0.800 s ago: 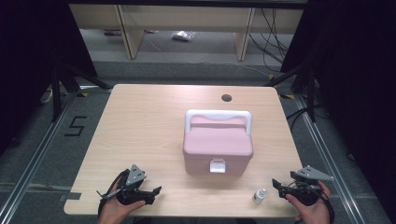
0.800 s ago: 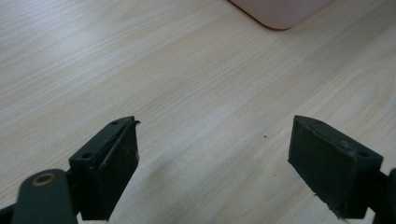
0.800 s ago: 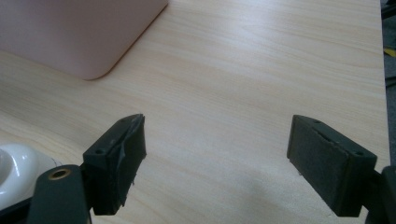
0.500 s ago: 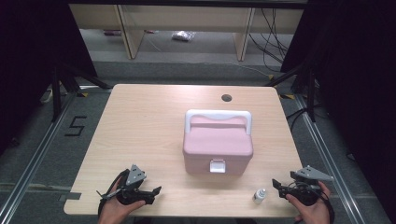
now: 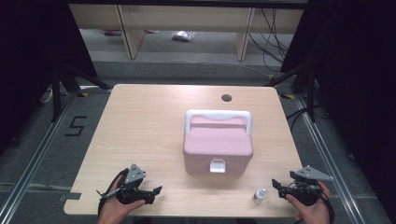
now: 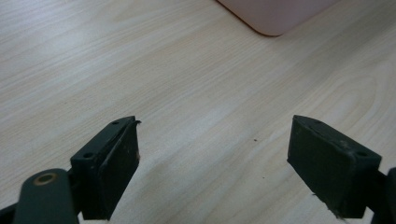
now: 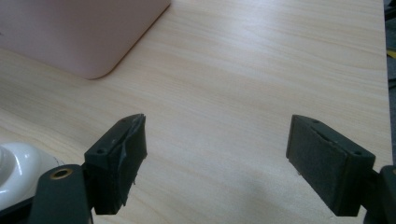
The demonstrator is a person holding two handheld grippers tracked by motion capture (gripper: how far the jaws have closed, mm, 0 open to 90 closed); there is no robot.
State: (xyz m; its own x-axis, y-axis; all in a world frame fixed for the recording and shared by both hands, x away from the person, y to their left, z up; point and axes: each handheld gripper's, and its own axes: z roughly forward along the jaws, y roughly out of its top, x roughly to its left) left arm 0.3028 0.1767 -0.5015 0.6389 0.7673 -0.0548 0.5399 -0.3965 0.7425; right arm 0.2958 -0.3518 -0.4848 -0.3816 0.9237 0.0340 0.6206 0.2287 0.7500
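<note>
**Both grippers idle at the near edge**

My right gripper [image 5: 279, 185] sits at five o'clock on the table [image 5: 140, 126], jaws spread wide with nothing between them. The small white bottle [image 5: 259, 196] stands just beside it, toward nine o'clock. My left gripper [image 5: 156, 191] rests at seven o'clock, likewise released. The pink box [image 5: 217, 144] sits at centre, latch facing me.

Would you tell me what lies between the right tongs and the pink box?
Bare tabletop, in the high view; the bottle stands just beside the right tongs, off that line.
</note>
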